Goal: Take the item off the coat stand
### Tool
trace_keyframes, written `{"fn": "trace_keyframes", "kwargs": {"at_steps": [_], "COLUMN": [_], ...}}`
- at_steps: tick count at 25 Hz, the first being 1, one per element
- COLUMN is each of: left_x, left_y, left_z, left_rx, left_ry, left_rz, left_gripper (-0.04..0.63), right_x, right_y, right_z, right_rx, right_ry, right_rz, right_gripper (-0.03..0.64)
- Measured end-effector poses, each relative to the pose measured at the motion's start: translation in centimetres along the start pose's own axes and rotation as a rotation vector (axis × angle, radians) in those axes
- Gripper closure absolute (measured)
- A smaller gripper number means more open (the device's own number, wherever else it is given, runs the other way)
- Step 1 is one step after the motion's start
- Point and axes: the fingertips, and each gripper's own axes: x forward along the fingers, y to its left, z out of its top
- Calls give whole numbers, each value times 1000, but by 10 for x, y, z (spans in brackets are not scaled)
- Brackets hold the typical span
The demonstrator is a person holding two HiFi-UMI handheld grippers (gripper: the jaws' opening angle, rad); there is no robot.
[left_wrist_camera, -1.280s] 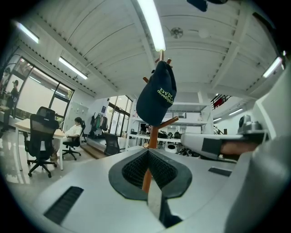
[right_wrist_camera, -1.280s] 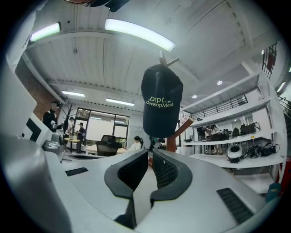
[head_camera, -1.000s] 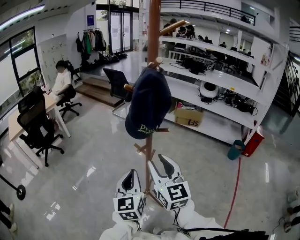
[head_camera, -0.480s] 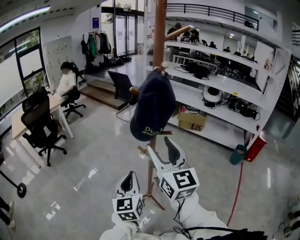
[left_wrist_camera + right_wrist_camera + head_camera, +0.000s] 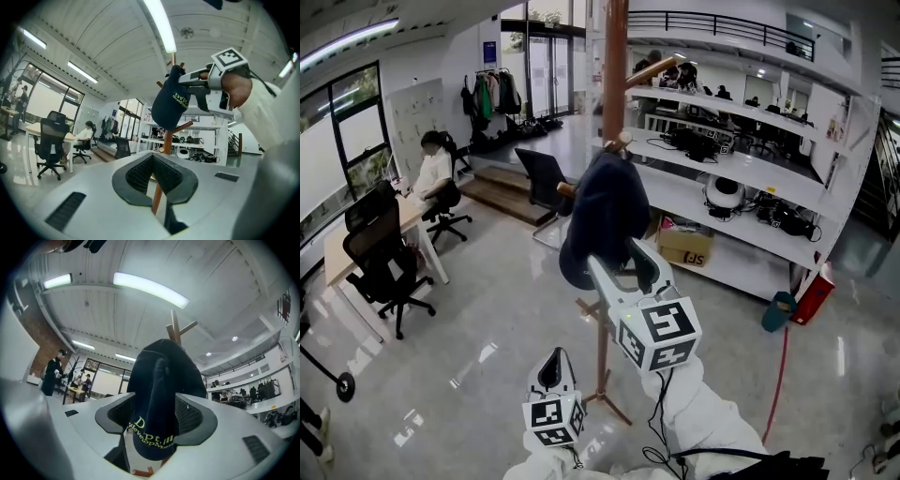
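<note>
Right hand-held gripper (image 5: 152,405) held high and tipped slightly upward on an outstretched white sleeve (image 5: 705,422), jaws just spread to full width. Between the jaws but not pinched, the lower edge of a navy cap (image 5: 157,376). Across that edge, yellow-green print, creased by a fold: "D…pt." above a smaller line starting "develop". Black-and-white square markers on the gripper's cube (image 5: 659,330). Cap hanging from an upper peg of the wooden coat stand (image 5: 614,84), drooping against the pole. Left hand-held gripper (image 5: 556,361) low and level close to the body, jaws drawn nearly together with nothing between, aimed at the stand's pole.
</note>
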Motion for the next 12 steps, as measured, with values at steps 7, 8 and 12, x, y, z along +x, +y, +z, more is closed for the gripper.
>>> {"fn": "trace_keyframes", "kwargs": {"at_steps": [7,8,12], "left_x": [4,5,6], "left_y": [6,7,13], "left_z": [2,2,0], "left_rx": [11,12,10], "left_ry": [-4,-4,-2], "left_rz": [15,18,29], "left_gripper": [607,607,607], "right_x": [18,19,25], "right_y": [0,1,5], "right_z": [-15,-15,-16], "right_rx": [-30,-30,-28], "right_ry": [38,37,30], "right_rz": [17,20,29], "right_gripper": [371,371,371]}}
